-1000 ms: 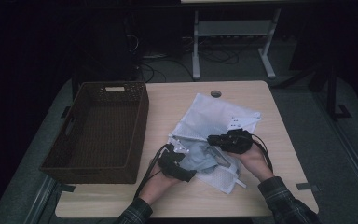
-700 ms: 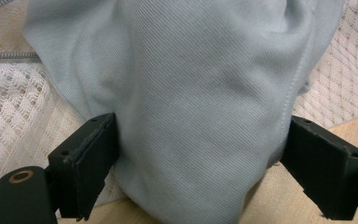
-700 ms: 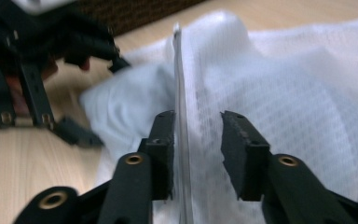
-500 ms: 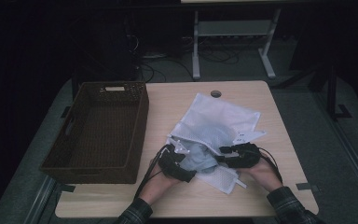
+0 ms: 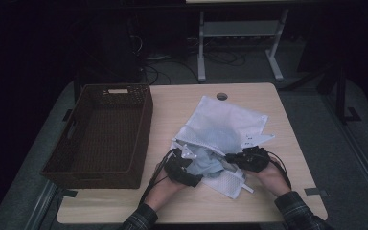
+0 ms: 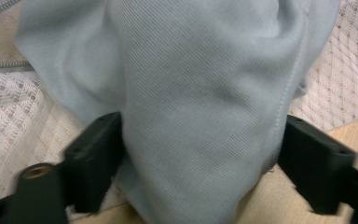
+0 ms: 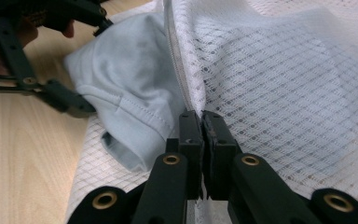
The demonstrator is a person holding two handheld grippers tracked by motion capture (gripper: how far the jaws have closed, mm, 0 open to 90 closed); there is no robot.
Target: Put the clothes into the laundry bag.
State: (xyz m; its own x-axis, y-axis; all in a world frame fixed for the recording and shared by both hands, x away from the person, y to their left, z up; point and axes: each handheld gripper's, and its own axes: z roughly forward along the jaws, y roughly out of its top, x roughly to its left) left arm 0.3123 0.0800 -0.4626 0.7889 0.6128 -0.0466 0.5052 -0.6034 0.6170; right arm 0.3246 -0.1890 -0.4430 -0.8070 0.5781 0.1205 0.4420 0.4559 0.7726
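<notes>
A white mesh laundry bag (image 5: 230, 120) lies on the wooden table (image 5: 182, 105), with a pale blue garment (image 5: 206, 160) bulging out of its near, zippered mouth. My left gripper (image 5: 191, 176) is open, one jaw on each side of the bunched garment (image 6: 200, 84), and the cloth fills the gap between them. The bag's mesh (image 6: 9, 107) lies under the cloth. My right gripper (image 7: 201, 116) is shut on the bag's zipper edge (image 7: 177, 70), just right of the garment (image 7: 126, 70). The left gripper (image 7: 86, 60) shows across the cloth in the right gripper view.
A dark brown wicker basket (image 5: 143, 124) stands empty at the table's left side, close to my left hand. A round cable hole (image 5: 222, 96) sits near the far edge. Bare tabletop runs along the front edge and to the far right.
My right gripper has come down from the bag's middle toward the near edge and closed on the zipper edge. The left gripper has stayed at the garment.
</notes>
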